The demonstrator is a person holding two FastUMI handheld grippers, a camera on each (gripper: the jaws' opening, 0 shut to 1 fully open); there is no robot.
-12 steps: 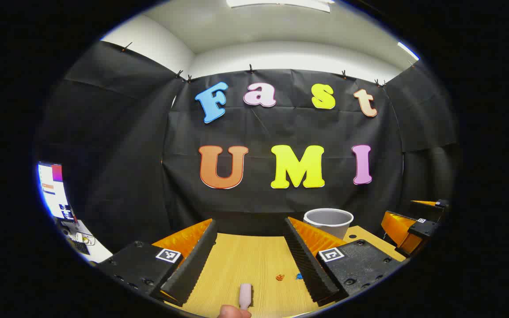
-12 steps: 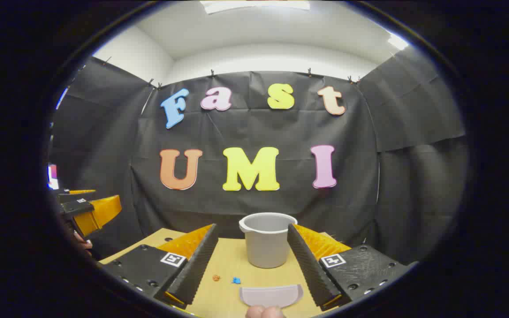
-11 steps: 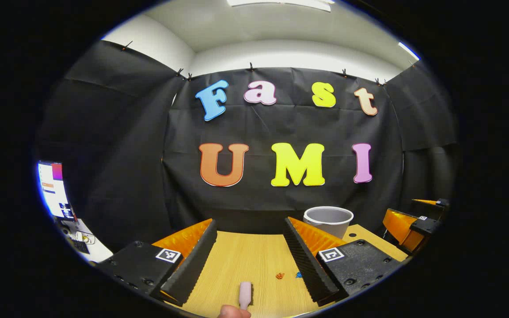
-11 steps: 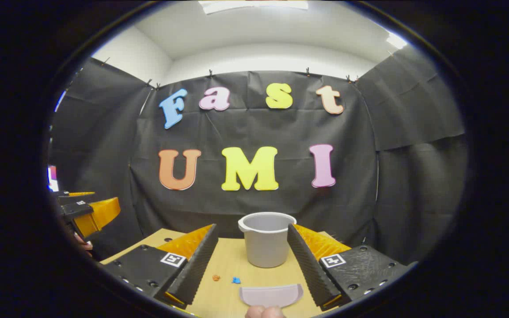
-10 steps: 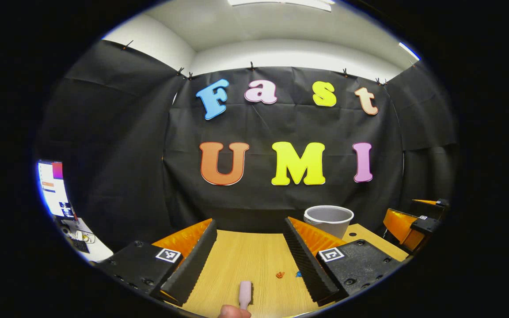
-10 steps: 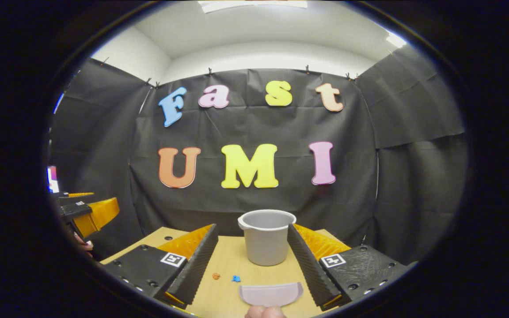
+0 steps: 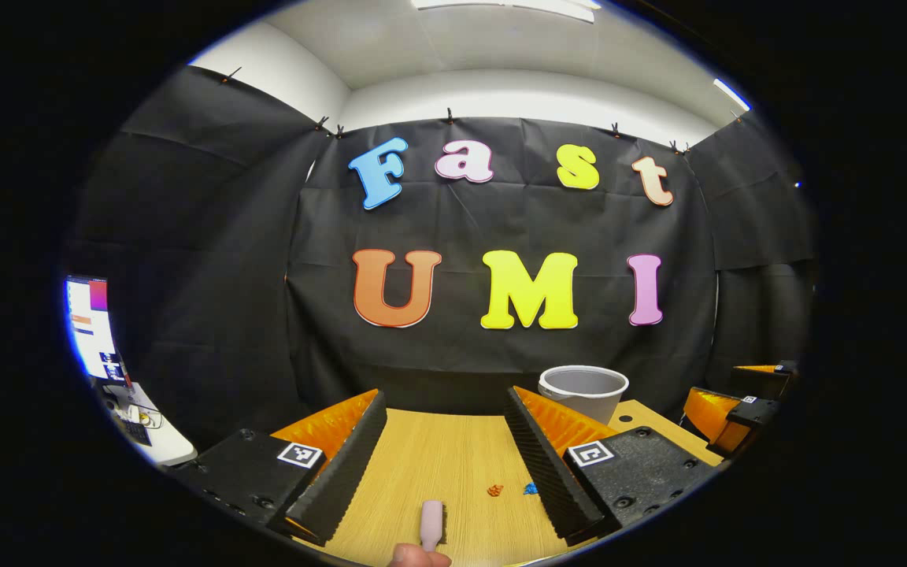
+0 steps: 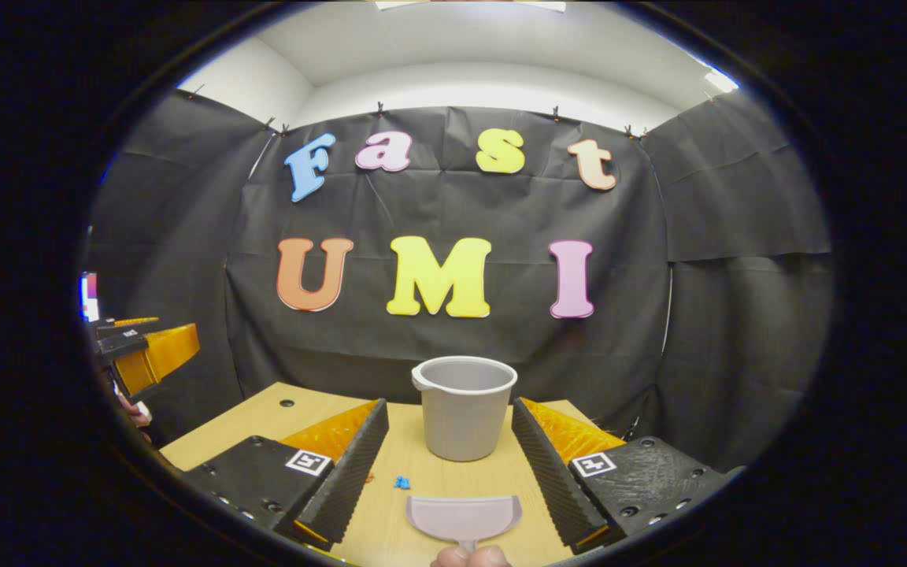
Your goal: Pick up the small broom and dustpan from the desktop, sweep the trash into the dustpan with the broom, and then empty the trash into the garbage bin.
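On the wooden desktop [image 7: 430,457], the pale pink broom handle [image 7: 431,523] lies low between the fingers of my left gripper [image 7: 446,403], which is open and not touching it. An orange scrap [image 7: 494,490] and a blue scrap [image 7: 530,488] lie just right of the handle. My right gripper [image 8: 449,409] is open too, and the pink dustpan [image 8: 463,516] lies flat between its fingers, untouched. The grey garbage bin [image 8: 463,405] stands upright just beyond the dustpan. A blue scrap [image 8: 401,482] lies to the dustpan's left.
A fingertip shows at the bottom edge of the left gripper view [image 7: 414,557]. The bin [image 7: 583,390] stands at the far right of the desktop, with the right gripper [image 7: 729,409] beyond it. A lit monitor [image 7: 90,327] stands left, off the table.
Both views have dipped slightly toward the table. In the right gripper view more of the dustpan shows, and the bin and dustpan have shifted left. Both grippers stay open.
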